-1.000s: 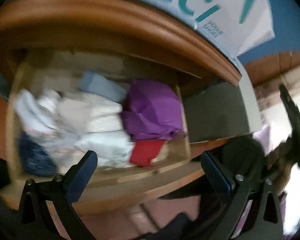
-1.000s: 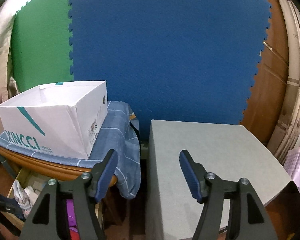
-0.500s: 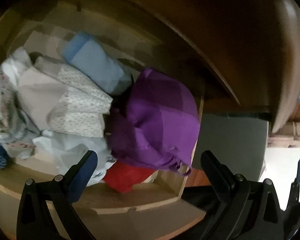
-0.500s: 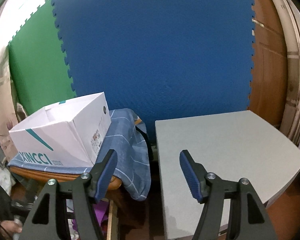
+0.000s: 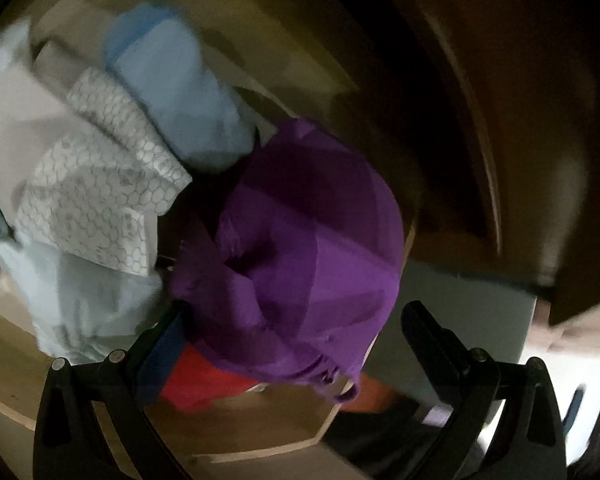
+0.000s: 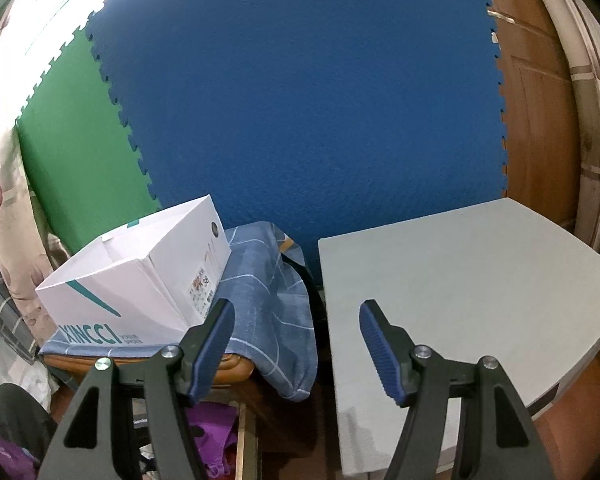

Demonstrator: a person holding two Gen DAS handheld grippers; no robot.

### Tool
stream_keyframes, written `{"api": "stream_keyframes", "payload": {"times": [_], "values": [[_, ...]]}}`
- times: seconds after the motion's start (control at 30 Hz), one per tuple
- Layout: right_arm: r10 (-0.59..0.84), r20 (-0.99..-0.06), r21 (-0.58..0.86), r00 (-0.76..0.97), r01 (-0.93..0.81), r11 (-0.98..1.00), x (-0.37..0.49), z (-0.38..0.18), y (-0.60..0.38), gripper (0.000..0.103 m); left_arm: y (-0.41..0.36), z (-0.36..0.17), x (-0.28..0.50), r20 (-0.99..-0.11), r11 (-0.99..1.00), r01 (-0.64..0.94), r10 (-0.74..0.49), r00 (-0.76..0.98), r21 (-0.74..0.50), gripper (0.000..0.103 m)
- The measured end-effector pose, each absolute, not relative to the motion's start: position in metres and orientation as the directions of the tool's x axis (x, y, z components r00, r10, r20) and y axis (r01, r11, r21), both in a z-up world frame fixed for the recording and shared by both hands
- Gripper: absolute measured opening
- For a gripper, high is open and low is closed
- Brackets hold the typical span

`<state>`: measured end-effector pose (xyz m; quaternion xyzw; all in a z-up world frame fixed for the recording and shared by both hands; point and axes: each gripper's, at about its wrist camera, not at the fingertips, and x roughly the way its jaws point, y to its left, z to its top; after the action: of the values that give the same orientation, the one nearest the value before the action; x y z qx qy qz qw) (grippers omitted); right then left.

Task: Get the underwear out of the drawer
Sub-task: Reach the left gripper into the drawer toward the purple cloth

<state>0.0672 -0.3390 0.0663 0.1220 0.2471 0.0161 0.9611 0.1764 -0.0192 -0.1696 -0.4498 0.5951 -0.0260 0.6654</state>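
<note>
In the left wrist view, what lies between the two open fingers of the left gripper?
The purple underwear bulges between the left gripper fingers, a red garment beneath it.

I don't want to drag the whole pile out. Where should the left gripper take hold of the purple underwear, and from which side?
Probably pinch the bunched near edge of the purple underwear, coming from the drawer's open front. It lies on top, mounded between the open left gripper's fingers, overhanging the red garment; its folds give a ridge clear of the patterned white cloth.
</note>
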Motion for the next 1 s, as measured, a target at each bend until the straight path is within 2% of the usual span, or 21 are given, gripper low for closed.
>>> {"api": "stream_keyframes", "payload": {"times": [0.2, 0.37, 0.43, 0.47, 0.63, 0.7, 0.8, 1.0], "values": [[0.114, -0.478, 0.277, 0.871, 0.026, 0.961, 0.068, 0.064, -0.345, 0.068, -0.021, -0.189, 0.177, -0.712, 0.437, -0.592, -0.590, 0.379, -0.677, 0.102], [0.128, -0.480, 0.312, 0.868, 0.032, 0.949, 0.070, 0.060, -0.352, 0.069, -0.024, -0.197, 0.183, -0.715, 0.452, -0.588, -0.604, 0.352, -0.671, 0.100], [0.132, -0.483, 0.326, 0.866, 0.038, 0.945, 0.071, 0.059, -0.356, 0.069, -0.026, -0.195, 0.184, -0.724, 0.475, -0.576, -0.601, 0.340, -0.665, 0.090], [0.134, -0.484, 0.333, 0.864, 0.040, 0.942, 0.071, 0.058, -0.357, 0.069, -0.026, -0.193, 0.185, -0.728, 0.493, -0.563, -0.599, 0.334, -0.664, 0.079], [0.135, -0.490, 0.340, 0.861, 0.046, 0.939, 0.072, 0.056, -0.358, 0.069, -0.025, -0.177, 0.183, -0.738, 0.564, -0.489, -0.594, 0.318, -0.665, 0.053], [0.134, -0.492, 0.339, 0.860, 0.048, 0.940, 0.072, 0.056, -0.358, 0.069, -0.020, -0.171, 0.178, -0.734, 0.573, -0.469, -0.602, 0.316, -0.672, 0.040], [0.131, -0.496, 0.338, 0.858, 0.052, 0.940, 0.073, 0.055, -0.358, 0.069, -0.013, -0.159, 0.171, -0.711, 0.571, -0.432, -0.623, 0.326, -0.698, 0.025], [0.129, -0.502, 0.340, 0.855, 0.058, 0.939, 0.074, 0.054, -0.357, 0.069, -0.004, -0.142, 0.161, -0.693, 0.591, -0.363, -0.640, 0.332, -0.720, 0.019]]}}
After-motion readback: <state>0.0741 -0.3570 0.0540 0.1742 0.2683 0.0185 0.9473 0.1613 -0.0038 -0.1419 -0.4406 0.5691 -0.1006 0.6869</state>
